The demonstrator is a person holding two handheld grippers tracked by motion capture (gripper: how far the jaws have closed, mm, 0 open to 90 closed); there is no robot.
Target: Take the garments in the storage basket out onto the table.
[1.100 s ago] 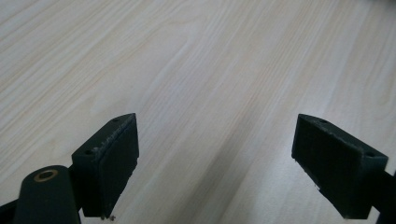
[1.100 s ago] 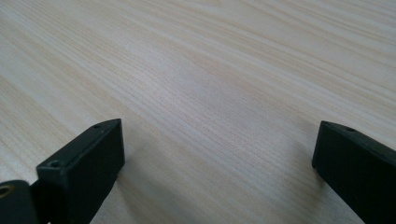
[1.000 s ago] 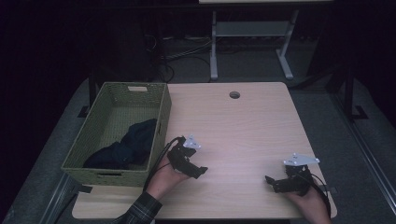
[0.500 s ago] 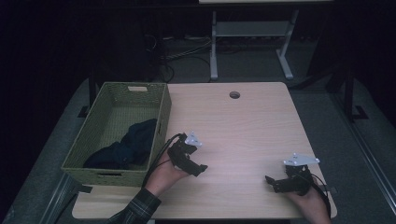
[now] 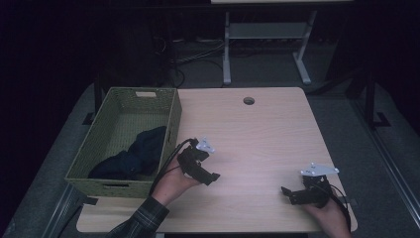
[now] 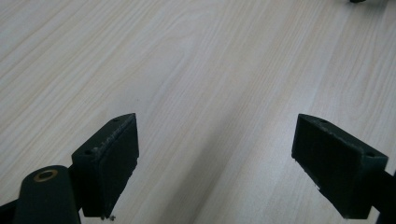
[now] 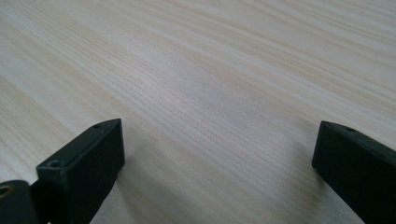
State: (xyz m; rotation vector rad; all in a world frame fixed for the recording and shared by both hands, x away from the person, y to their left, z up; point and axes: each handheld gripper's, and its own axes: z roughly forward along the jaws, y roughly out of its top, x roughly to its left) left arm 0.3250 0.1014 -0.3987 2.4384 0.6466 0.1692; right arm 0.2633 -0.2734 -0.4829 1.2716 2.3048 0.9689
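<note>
A pale wooden table [image 5: 257,134] carries a green woven basket [image 5: 173,116] at its left edge, with dark blue cloth [image 5: 133,156] lying inside. My left gripper [image 5: 212,177] rests low over the table just right of the basket, held by a hand in a plaid sleeve. In the left gripper view its jaws stand wide apart over bare wood, so the left gripper [image 6: 215,163] is open and holds nothing. My right gripper [image 5: 287,193] sits near the table's front right corner, pointing left. The right gripper [image 7: 219,172] is open too, with bare wood between its jaws.
A round cable hole [image 5: 248,100] sits near the table's far edge. Behind the table stands a white desk frame [image 5: 262,39] with cables on the dark floor. Bare wood spans the table's middle and far right.
The left gripper has drifted slightly toward the front edge. The right gripper has barely moved. Both stay open.
</note>
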